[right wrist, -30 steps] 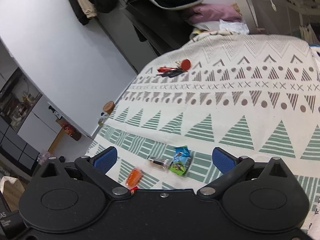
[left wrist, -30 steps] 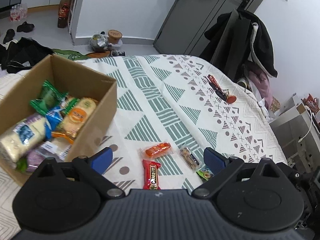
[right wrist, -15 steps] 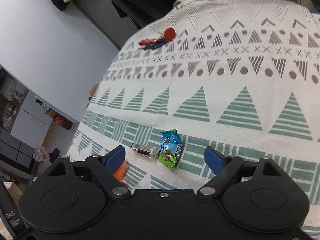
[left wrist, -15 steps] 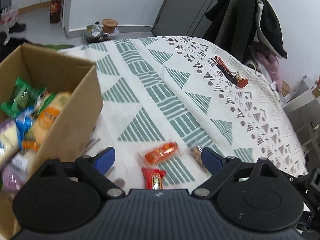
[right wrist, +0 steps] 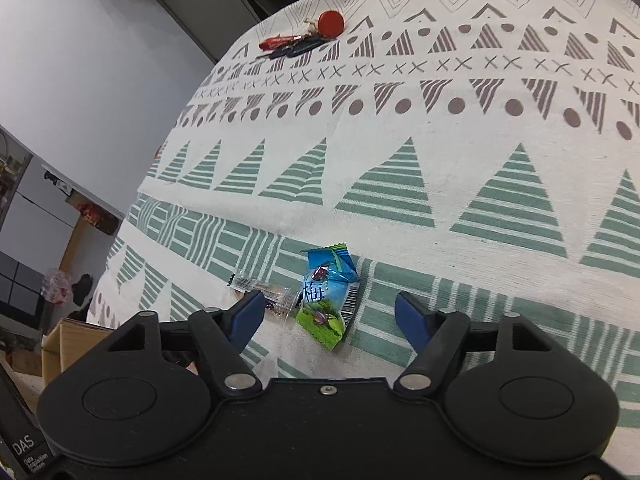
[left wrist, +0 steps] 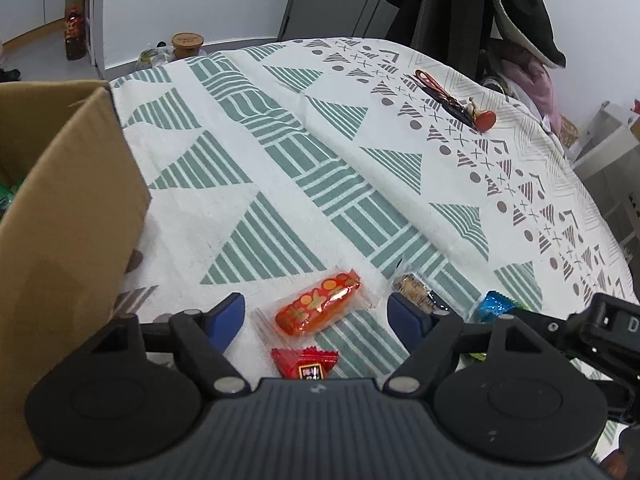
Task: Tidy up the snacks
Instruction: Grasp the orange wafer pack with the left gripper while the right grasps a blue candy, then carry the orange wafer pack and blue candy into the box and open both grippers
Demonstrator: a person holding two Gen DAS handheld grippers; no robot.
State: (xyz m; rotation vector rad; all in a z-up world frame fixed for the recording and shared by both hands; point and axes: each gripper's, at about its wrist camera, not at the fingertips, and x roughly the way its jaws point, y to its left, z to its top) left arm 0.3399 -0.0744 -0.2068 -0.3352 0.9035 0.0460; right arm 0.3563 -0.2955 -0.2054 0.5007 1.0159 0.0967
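Note:
On the patterned cloth, an orange snack bar in clear wrap lies between the fingers of my open left gripper. Just below it sits a red packet. A clear-wrapped brown snack lies right of the orange bar, and beyond it a blue and green packet. In the right wrist view that blue and green packet lies between the fingers of my open right gripper, with the clear-wrapped snack at its left. The cardboard box stands at the left.
A red and black bunch of keys with a red round tag lies at the far side of the cloth. Dark coats hang beyond the table. Jars and a bottle stand on the floor behind. The other gripper's body shows at right.
Both grippers have come down and forward toward the snacks. The left view has swung right, so the box contents have slid out of sight. The snacks look larger and closer.

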